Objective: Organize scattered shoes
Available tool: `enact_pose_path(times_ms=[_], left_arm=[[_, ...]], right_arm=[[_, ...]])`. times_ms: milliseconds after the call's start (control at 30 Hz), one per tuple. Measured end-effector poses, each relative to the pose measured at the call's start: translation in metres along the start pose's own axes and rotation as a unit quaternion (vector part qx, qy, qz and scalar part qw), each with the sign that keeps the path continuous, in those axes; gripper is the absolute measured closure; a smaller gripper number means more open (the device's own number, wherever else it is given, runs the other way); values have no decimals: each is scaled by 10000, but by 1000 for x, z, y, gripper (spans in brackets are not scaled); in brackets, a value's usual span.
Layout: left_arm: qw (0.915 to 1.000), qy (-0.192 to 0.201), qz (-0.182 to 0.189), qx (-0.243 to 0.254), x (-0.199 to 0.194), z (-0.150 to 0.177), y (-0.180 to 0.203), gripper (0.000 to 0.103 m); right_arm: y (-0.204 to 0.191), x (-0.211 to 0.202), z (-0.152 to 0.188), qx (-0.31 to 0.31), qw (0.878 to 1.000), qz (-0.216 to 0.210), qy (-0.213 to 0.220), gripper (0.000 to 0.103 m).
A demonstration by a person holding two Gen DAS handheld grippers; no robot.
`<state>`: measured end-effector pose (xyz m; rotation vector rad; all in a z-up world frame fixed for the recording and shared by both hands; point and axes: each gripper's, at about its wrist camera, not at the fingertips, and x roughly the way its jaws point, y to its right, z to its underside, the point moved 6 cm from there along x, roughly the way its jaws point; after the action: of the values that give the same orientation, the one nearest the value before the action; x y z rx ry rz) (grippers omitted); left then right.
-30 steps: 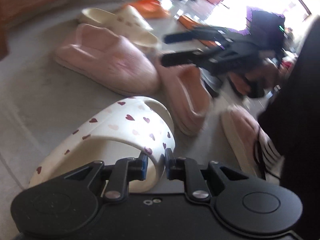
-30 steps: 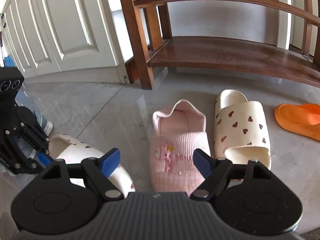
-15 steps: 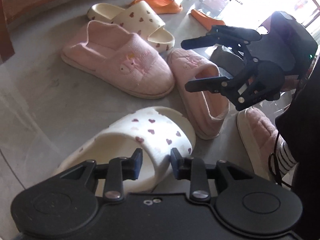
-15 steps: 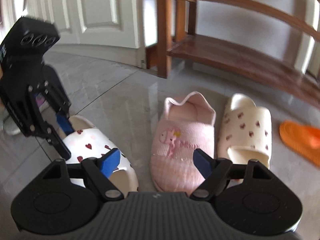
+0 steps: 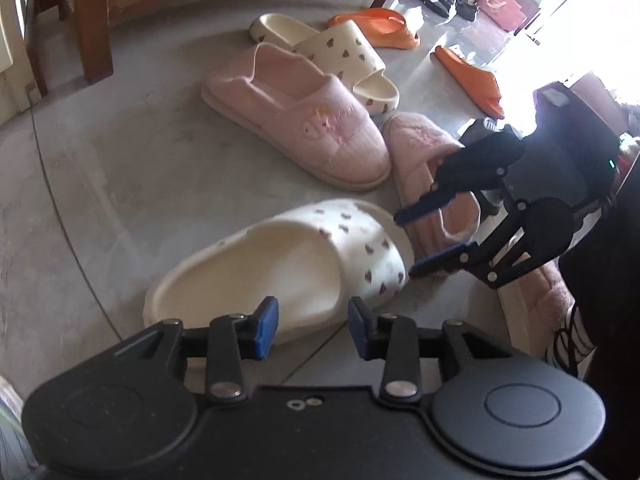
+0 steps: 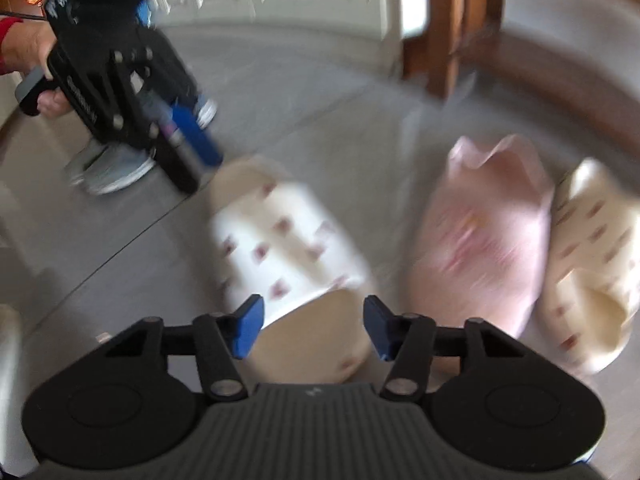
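Note:
A cream slide with red hearts lies flat on the grey floor, its heel toward my left gripper, which is open and just clear of the heel rim. My right gripper is open with the slide's toe between its blue pads; whether they touch it is lost in blur. In the left wrist view the right gripper sits at that toe. The matching heart slide lies farther off beside a pink slipper.
A pink fluffy slipper lies just right of the near slide. Two orange slides sit beyond. A wooden shoe rack leg stands at the far left. A grey sneaker lies near the hand-held left gripper.
My left gripper let go of the heart slide's strap, opened and drew back; the slide now lies flat. My right gripper swung left and down onto its toe, jaws narrower.

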<state>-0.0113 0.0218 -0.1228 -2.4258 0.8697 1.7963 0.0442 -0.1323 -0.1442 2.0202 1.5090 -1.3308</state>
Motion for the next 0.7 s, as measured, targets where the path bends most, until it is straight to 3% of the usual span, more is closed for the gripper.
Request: enact_pose_path(times_ms=[100,200,233,333,533,633,700], left_arm=[[10000,-5,-40,40,-2,4,2,66],[9999,-11,-105,-20,-5,7,-3,64],[9999,-28,-144,-37,-6,8,-5,64],[9997,-50,-257,-36,-7,13,-8,63],[9989,116,-371,-257,-13,14,-15,60],[9985,265,-32,-481,-14,8,-7,60],[9990,341,-2,-272,-13,1,4,59]], right_arm=[[-1,13,5,420,9981,-430,-158,50],[-14,23,7,163,9972,-709,-186,77],[-22,25,8,-11,9964,-818,-214,81],[-53,27,13,-575,9902,-1239,-287,82],[-67,16,11,-855,9864,-1400,-78,80],[-74,10,10,-994,9840,-1480,26,79],[-76,5,9,-1057,9831,-1493,94,79]])
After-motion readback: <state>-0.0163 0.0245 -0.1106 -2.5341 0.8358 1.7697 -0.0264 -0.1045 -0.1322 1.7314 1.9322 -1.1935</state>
